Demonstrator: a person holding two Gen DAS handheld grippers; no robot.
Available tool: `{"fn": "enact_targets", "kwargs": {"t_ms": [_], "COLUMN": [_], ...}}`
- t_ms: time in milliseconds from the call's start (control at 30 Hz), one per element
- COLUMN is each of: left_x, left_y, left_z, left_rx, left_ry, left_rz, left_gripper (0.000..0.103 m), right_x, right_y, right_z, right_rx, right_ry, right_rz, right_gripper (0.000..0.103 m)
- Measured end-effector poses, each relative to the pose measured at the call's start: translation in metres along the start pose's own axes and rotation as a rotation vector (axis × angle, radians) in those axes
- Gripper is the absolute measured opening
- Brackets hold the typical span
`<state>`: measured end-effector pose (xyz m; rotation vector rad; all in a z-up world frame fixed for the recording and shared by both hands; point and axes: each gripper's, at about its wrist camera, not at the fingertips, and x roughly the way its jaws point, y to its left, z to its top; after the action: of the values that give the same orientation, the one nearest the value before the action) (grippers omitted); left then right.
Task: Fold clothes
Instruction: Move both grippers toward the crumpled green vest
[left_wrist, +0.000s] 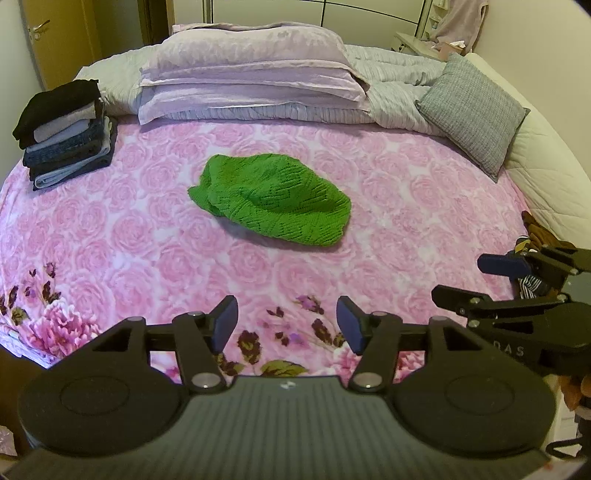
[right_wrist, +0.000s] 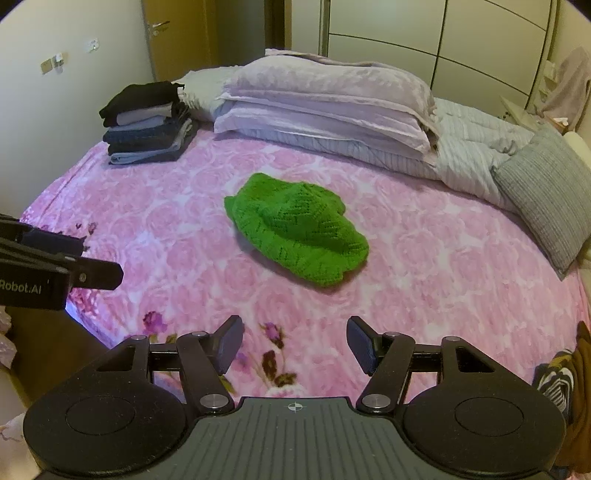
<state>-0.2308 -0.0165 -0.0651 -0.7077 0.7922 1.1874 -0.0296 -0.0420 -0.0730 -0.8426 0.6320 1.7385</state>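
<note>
A green knitted garment (left_wrist: 271, 199) (right_wrist: 297, 229) lies folded into a compact bundle in the middle of the pink rose-patterned bedspread (left_wrist: 129, 229) (right_wrist: 166, 229). My left gripper (left_wrist: 286, 325) hovers open over the near edge of the bed, well short of the garment, nothing between its fingers. My right gripper (right_wrist: 294, 343) is likewise open and empty, at the near edge, to the right of the left one. The right gripper also shows at the right edge of the left wrist view (left_wrist: 469, 280); one finger (right_wrist: 98, 275) of the left gripper shows at the left edge of the right wrist view.
A stack of folded dark and grey clothes (left_wrist: 64, 133) (right_wrist: 147, 123) sits at the far left of the bed. Lilac pillows (left_wrist: 251, 81) (right_wrist: 325, 107) and a grey cushion (left_wrist: 471, 114) (right_wrist: 550, 206) lie at the head. Unfolded clothes (left_wrist: 535, 236) (right_wrist: 569, 380) pile at the right edge.
</note>
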Motion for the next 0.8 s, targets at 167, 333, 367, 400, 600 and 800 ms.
{"fn": "enact_targets", "kwargs": {"t_ms": [167, 333, 367, 400, 600, 800], "left_x": [0.016, 0.045, 0.052, 0.059, 0.105, 0.153], "left_y": [0.024, 0.066, 0.076, 0.086, 0.160, 0.232], "left_z": [0.011, 0.029, 0.034, 0.039, 0.081, 0.116], "left_rx": [-0.003, -0.009, -0.009, -0.010, 0.002, 0.027], "left_ry": [0.023, 0.057, 0.065, 0.074, 0.106, 0.120], "left_rz": [-0.015, -0.027, -0.029, -0.031, -0.034, -0.016], "left_gripper": [0.056, 0.056, 0.056, 0.056, 0.056, 0.056], "right_x": [0.019, 0.049, 0.056, 0.064, 0.113, 0.169], "right_y": [0.008, 0.015, 0.017, 0.018, 0.038, 0.055], "right_z": [0.013, 0.032, 0.037, 0.042, 0.083, 0.118], "right_rx": [0.004, 0.051, 0.065, 0.078, 0.147, 0.182], "right_ry": [0.018, 0.045, 0.051, 0.056, 0.069, 0.072], "right_rz": [-0.007, -0.038, -0.047, -0.058, -0.108, -0.160], "right_gripper": [0.059, 0.059, 0.059, 0.059, 0.059, 0.059]}}
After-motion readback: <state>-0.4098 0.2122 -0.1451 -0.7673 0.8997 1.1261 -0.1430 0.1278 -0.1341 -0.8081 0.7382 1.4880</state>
